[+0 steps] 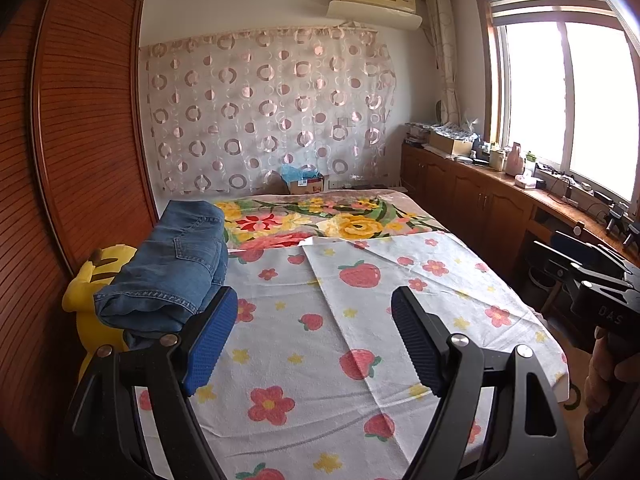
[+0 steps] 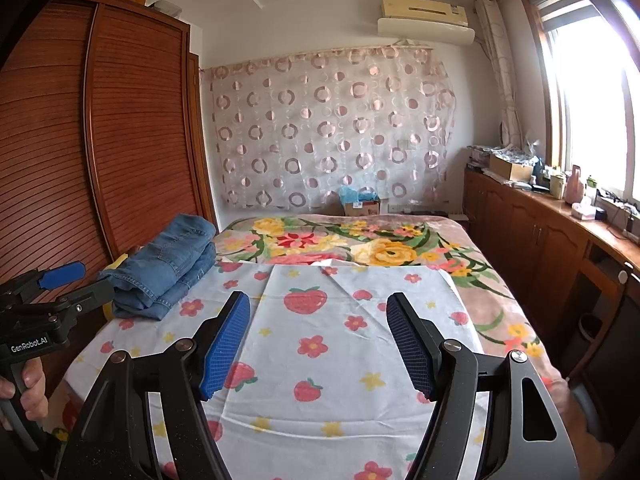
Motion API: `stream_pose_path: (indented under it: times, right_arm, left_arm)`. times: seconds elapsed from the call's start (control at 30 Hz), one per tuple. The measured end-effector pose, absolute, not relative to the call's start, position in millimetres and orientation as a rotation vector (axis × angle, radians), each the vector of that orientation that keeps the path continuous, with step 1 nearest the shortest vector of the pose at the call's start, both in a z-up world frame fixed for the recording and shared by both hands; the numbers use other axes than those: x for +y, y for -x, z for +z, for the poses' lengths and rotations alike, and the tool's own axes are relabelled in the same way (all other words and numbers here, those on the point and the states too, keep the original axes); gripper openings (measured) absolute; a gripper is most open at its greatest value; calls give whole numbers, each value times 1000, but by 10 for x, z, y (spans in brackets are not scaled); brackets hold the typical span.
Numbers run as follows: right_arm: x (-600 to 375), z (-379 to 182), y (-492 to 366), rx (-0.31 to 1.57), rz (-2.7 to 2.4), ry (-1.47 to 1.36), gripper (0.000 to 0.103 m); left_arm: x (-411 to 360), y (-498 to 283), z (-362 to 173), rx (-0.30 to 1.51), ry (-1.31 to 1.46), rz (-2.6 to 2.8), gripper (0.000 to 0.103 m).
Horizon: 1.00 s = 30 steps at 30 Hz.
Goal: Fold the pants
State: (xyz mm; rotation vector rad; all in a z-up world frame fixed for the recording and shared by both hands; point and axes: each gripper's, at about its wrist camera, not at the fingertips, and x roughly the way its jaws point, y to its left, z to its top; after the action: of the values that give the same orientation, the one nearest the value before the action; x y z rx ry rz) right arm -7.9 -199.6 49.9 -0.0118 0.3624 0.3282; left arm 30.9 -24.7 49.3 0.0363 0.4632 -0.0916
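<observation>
Through my left wrist camera, my left gripper (image 1: 312, 336) hangs with its jaws apart and empty over the strawberry sheet (image 1: 360, 344), the folded jeans (image 1: 172, 268) lie at the sheet's far left edge against a yellow plush toy (image 1: 86, 284), and my right gripper (image 1: 596, 280), off the sheet's right side, reads "DAS". Through my right wrist camera, my right gripper (image 2: 318, 336) is likewise spread and empty above the sheet (image 2: 340, 360), the jeans (image 2: 172, 268) sit at its far left corner, and the left gripper (image 2: 60, 280) beside them reads "GenRobot.AI".

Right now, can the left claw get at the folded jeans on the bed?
Probably yes. The left claw is open and empty, the folded jeans lie just ahead on its left over the strawberry sheet, and nothing stands between them.
</observation>
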Motion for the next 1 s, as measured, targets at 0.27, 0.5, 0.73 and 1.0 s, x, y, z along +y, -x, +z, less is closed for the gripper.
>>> stream_pose_path:
  times: [0.27,0.5,0.73,1.0]
  right_arm:
    - [-2006,499,76,362,329,11,73]
    - [-2000,502,70,362,323,12,73]
    - [-1998,497,75,362,323,9,73]
    - [-1969,489,86,364,324,12,73]
  left_arm:
    - [-249,-308,486,462,-36,-91,80]
    - [-249,-313,480,463,-37,-92,80]
    - [-243,-305,472,462,-36,-91,80]
    - [-244,-306,468,460,-37,-92,80]
